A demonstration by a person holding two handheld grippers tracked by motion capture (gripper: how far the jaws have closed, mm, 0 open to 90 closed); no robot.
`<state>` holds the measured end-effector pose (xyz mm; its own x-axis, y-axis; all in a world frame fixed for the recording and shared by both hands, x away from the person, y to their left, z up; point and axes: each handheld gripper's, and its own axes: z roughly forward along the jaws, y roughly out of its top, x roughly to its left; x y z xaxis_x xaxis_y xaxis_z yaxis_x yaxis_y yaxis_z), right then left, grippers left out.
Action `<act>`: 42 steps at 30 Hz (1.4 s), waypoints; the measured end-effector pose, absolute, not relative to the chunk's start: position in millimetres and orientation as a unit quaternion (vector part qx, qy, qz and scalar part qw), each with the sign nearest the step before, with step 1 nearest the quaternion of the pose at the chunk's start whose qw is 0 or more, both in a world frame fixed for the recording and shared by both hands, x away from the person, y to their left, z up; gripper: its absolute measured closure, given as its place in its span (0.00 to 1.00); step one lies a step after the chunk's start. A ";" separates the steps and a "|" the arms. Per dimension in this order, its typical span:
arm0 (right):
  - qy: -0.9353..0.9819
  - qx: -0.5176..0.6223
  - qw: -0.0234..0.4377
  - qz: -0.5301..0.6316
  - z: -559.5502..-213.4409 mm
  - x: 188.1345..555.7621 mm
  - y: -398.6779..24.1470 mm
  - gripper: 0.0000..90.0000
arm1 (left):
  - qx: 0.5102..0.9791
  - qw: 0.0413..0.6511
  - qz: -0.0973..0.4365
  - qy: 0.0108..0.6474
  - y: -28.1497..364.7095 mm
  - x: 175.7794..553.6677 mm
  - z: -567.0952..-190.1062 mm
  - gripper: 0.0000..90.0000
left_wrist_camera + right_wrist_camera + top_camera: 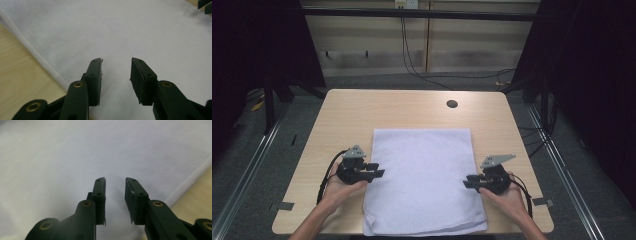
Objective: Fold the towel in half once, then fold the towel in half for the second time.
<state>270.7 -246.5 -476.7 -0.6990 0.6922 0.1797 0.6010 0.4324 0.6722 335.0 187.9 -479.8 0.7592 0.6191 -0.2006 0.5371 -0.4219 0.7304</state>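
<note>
- A white towel lies flat on the light wooden worktop, folded into a rectangle, its near edge reaching the worktop's front edge and hanging slightly over it.
- The left tool sits at the towel's left edge, held in the person's left hand; its black jaws point inward over the cloth.
- In the left gripper view the left tool is released: its two jaws stand apart with bare white cloth showing between them, and nothing is held. The towel's stitched hem runs diagonally beside the left jaw, with the wood of the worktop beyond it.
- The right tool sits at the towel's right edge, held in the person's right hand, jaws pointing inward toward the left tool.
- In the right gripper view the right tool is also released, a narrower gap between its jaws, cloth visible through it and nothing gripped. The worktop shows at the lower right past the hem.
- A round dark cable hole lies in the worktop beyond the towel's far edge, well apart from both tools.
</note>
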 end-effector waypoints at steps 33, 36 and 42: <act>0.844 0.399 0.045 0.356 -494.2 301.5 -233.8 0.59 | 0.863 0.374 0.075 0.332 195.6 318.4 -497.4 0.63; 0.850 0.393 0.044 0.348 -492.8 298.9 -232.6 0.59 | 0.865 0.377 0.067 0.325 198.4 307.6 -497.0 0.63; 0.855 0.383 0.022 0.348 -491.5 290.4 -232.5 0.59 | 0.868 0.379 0.053 0.317 205.3 292.6 -496.0 0.63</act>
